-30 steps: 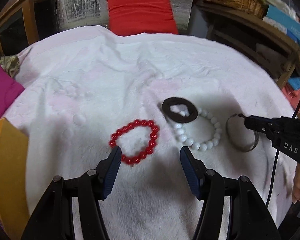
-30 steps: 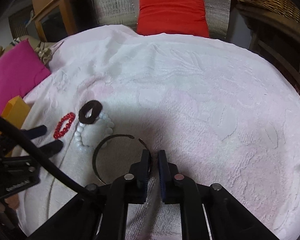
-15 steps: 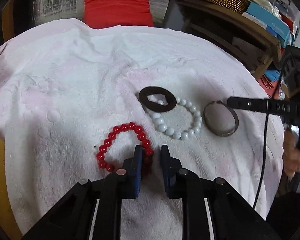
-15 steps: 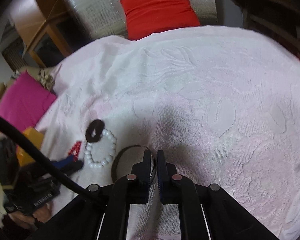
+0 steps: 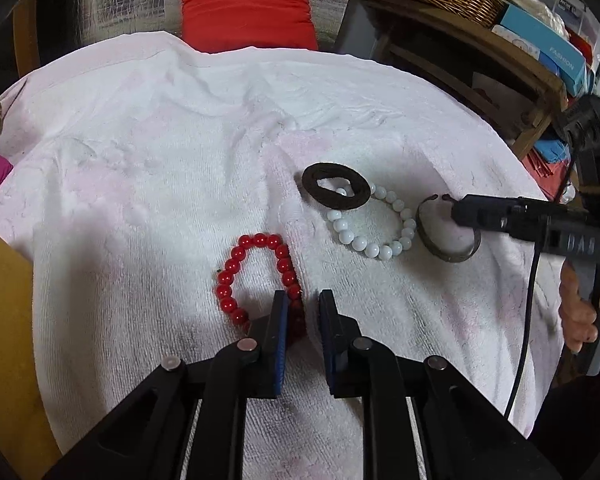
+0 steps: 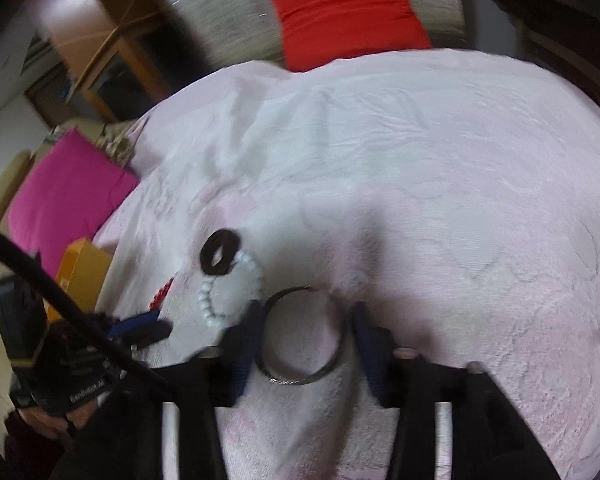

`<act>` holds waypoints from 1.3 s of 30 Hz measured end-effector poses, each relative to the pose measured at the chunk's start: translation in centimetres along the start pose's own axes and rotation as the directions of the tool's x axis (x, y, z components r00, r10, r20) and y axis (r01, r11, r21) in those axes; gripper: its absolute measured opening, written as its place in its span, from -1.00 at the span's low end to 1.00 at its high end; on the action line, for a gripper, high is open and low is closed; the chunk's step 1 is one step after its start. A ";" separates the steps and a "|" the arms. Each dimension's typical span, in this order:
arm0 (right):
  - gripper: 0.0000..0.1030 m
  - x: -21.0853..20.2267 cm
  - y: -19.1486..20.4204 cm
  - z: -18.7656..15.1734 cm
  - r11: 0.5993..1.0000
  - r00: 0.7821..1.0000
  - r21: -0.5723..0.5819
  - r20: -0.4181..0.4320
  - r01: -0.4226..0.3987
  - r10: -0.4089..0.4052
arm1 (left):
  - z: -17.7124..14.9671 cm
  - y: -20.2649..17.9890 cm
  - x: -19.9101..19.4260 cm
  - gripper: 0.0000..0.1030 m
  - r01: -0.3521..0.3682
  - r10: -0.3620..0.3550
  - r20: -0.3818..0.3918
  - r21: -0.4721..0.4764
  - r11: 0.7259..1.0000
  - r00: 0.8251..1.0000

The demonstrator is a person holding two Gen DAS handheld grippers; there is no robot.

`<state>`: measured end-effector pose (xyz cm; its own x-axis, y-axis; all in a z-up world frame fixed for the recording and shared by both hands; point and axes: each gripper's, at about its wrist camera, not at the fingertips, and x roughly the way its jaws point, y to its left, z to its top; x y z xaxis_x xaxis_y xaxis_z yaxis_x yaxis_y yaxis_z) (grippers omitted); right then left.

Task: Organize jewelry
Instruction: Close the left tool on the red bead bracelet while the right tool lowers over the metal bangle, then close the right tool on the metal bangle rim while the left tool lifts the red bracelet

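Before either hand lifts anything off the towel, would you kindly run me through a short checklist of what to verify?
1. Left gripper closed on the red bead bracelet: ok; jaws just narrowed, beads pinched at the near end.
2. Right gripper clear of the metal bangle: ok; jaws just opened, bangle lies loose between them.
3. White bead bracelet free of the red one: ok, apart.
4. Dark ring overlapping the white bracelet: not ok, rests on it.
5. Grip firm enough to lift: cannot tell.

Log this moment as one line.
left gripper: closing on red bead bracelet | right gripper: opened, straddling metal bangle
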<state>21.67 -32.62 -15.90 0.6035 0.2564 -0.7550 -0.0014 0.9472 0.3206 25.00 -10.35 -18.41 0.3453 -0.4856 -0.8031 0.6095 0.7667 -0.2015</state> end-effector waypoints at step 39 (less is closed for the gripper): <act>-0.06 2.0 2.9 -1.7 0.960 0.996 -0.273 -0.034 0.065 -0.077 | -1.1 2.3 -1.7 -0.51 -0.182 0.184 -0.036 0.055 0.982 0.982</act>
<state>21.52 -29.07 -17.44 0.5747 0.1886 -0.7963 -0.1793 0.9785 0.1024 24.98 -7.31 -18.07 0.4260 -0.3206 -0.8460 0.5745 0.8183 -0.0208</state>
